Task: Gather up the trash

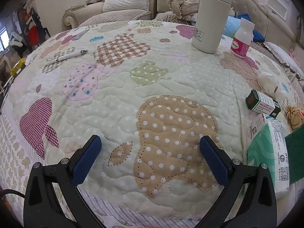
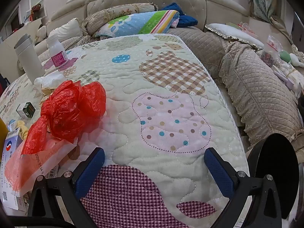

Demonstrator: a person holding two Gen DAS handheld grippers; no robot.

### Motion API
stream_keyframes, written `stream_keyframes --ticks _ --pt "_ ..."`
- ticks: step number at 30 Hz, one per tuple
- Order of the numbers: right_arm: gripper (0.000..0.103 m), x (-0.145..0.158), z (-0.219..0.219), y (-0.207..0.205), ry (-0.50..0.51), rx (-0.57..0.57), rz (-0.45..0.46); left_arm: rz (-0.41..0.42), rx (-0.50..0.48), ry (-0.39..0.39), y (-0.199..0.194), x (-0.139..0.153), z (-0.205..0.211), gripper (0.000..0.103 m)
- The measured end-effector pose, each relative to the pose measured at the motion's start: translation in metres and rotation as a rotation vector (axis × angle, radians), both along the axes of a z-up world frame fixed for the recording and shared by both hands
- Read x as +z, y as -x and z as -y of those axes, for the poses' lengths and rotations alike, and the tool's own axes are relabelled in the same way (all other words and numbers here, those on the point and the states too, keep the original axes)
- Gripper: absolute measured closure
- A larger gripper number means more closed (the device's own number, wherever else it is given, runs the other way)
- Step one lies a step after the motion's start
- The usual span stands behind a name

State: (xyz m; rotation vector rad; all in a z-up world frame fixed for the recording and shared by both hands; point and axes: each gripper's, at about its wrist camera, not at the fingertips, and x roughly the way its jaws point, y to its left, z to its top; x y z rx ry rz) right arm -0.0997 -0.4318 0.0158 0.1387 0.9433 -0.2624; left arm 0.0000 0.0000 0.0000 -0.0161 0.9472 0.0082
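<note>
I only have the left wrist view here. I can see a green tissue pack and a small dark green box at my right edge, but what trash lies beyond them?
Observer: A crumpled red plastic bag lies on the quilt, just past the dark green box.
Operator: Anything under or beside it?
Observer: A clear wrapper with red print lies at its near side, partly over a blue and white carton.
Operator: Is the right gripper on any of that?
Observer: No. The right gripper is open over bare quilt, nothing between its blue pads; the bag sits off its left finger.
Operator: And the quilt's far side?
Observer: Its right edge drops to a beige quilted bedspread.
</note>
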Motion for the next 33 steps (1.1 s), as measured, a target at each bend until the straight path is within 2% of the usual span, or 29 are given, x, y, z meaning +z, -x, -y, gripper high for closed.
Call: stream_keyframes --ticks 6,11,15,20,22,24,33 --pt "0.000 0.000 0.000 0.000 0.000 0.000 0.000 -0.004 0.007 -0.005 0.002 0.001 0.000 0.000" --pt "0.000 0.000 -0.001 -0.001 0.000 0.000 0.000 -0.048 -0.006 -0.003 0.018 0.006 0.003 0.001" --pt "0.000 0.000 -0.002 -0.002 -0.003 -0.001 -0.006 0.011 -0.018 0.009 0.035 0.029 0.001 0.001" --pt "0.001 0.005 0.002 0.008 -0.056 0.007 -0.063 0.109 -0.053 0.026 0.062 0.067 0.008 0.001" --pt "0.001 0.014 0.001 0.023 -0.077 -0.021 -0.028 0.141 -0.073 0.035 0.072 0.081 0.014 0.001" --pt "0.001 0.028 -0.007 0.034 -0.055 -0.025 0.003 0.173 -0.087 0.045 0.082 0.093 0.020 0.001" --pt "0.001 0.099 -0.058 0.068 0.017 0.046 0.216 0.272 -0.134 0.124 0.114 0.131 0.052 0.001"
